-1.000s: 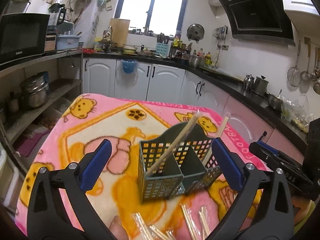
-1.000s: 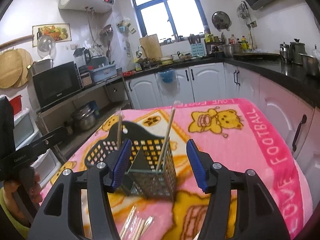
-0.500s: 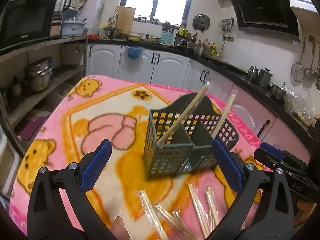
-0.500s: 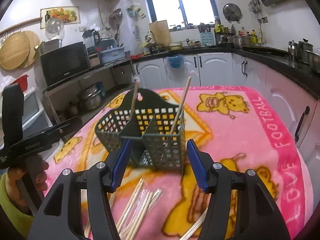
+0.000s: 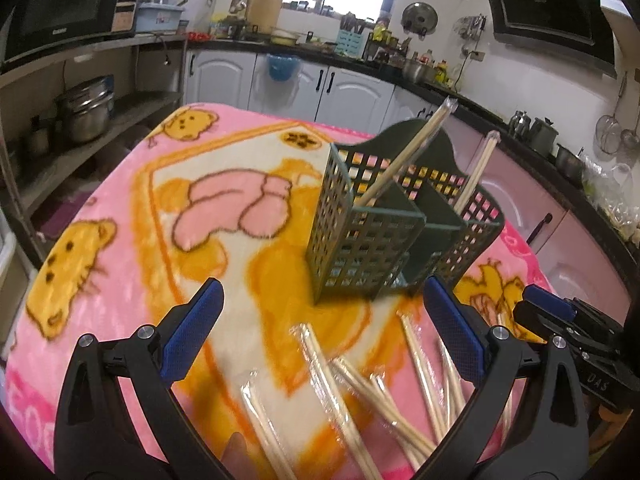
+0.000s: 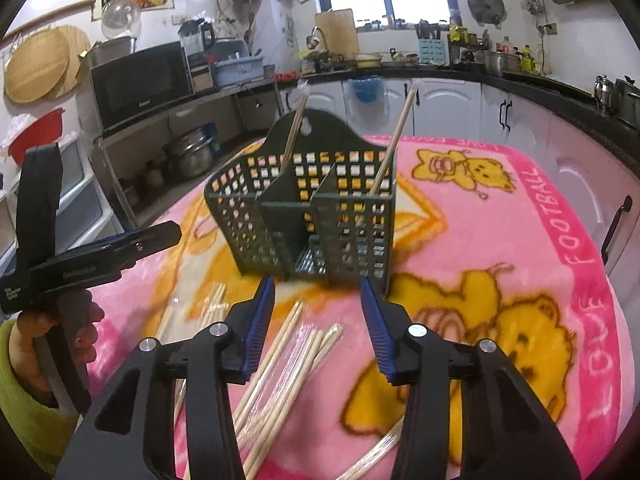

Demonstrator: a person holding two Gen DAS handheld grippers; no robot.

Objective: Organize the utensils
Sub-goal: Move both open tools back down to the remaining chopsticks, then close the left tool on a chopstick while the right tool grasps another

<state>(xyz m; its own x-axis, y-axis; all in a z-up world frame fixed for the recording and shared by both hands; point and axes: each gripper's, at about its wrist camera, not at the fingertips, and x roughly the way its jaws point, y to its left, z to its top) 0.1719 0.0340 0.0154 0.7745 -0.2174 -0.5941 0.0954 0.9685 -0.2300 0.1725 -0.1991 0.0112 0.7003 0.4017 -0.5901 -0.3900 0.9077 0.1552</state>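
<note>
With the dark green perforated plastic caddy [image 6: 308, 208] at twelve o'clock, the right gripper [image 6: 318, 328], fingers closing on nothing, and the wide-open, empty left gripper [image 5: 320, 332] hover over loose wrapped wooden chopsticks [image 6: 280, 360], seemingly to pick one.

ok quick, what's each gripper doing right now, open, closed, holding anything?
Left gripper: open wide, holding nothing, above the wrapped chopsticks.
Right gripper: jaws closing, nothing gripped, wrapped chopsticks below on the blanket.

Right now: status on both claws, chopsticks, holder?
Left claw open, empty. Right claw closing, nothing between pads, over wrapped chopsticks loose on blanket. Green holder upright, two pairs in. Path clear.
</note>
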